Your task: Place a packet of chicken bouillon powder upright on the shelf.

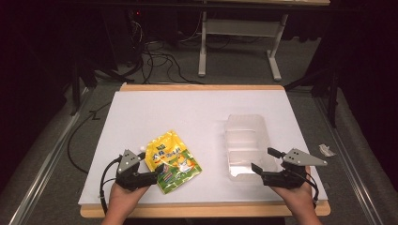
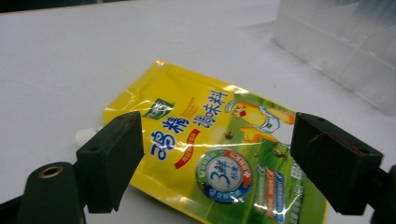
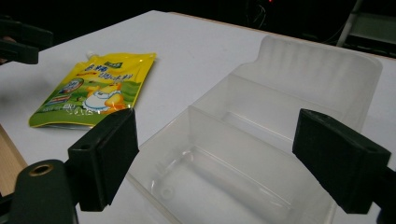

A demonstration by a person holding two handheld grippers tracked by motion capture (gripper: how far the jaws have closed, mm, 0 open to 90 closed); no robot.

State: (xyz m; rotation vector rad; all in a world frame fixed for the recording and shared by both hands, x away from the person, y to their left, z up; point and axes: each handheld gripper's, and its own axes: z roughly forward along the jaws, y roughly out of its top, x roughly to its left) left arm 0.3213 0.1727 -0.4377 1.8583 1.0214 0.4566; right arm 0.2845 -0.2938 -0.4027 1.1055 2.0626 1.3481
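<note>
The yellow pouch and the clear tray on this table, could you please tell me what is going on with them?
A person holds a gripper in each hand at a white table. The left gripper hovers at the near end of the yellow spouted pouch, jaws open and nothing held. The right gripper sits at the near end of the empty clear plastic tray, jaws open too. The pouch lies flat, left of the tray.
</note>
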